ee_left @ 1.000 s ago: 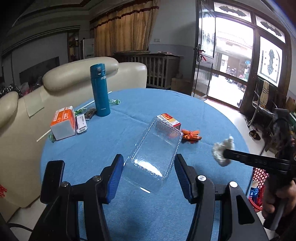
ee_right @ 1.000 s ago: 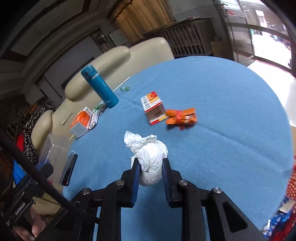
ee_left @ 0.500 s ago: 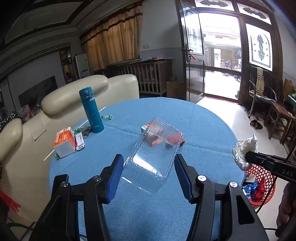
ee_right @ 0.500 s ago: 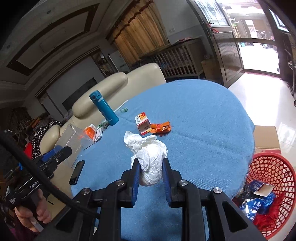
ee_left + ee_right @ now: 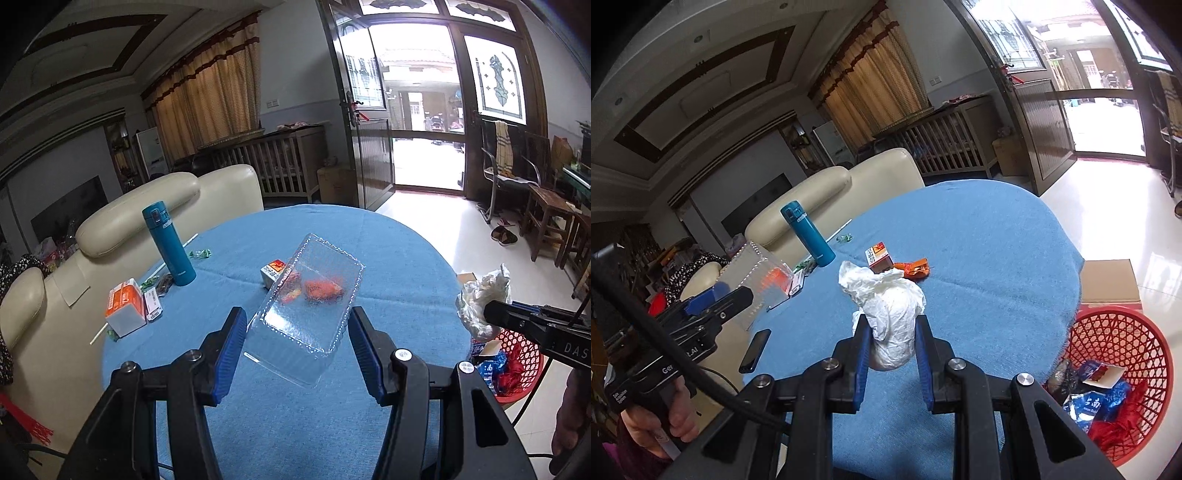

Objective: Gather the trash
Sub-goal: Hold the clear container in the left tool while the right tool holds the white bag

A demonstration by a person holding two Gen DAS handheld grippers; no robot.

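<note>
My left gripper (image 5: 295, 332) is shut on a clear plastic tray (image 5: 310, 299), held tilted above the round blue table (image 5: 399, 266). My right gripper (image 5: 891, 343) is shut on a crumpled white paper wad (image 5: 892, 314), lifted off the table near its right edge. That wad (image 5: 482, 295) also shows at the right of the left wrist view, above the red basket (image 5: 524, 354). In the right wrist view the red basket (image 5: 1123, 332) stands on the floor at the lower right with wrappers inside. An orange wrapper (image 5: 916, 266) and a small box (image 5: 879, 256) lie on the table.
A teal flask (image 5: 168, 242) stands at the table's far left, beside an orange-and-white carton (image 5: 123, 308), small candies and a straw. A black phone (image 5: 755, 350) lies near the left edge. Cream sofa cushions (image 5: 136, 210) sit behind the table; a cardboard box (image 5: 1108, 282) lies by the basket.
Both grippers have pulled back and risen with their loads. The table looks smaller and farther, and the red basket has come into view at the right.
</note>
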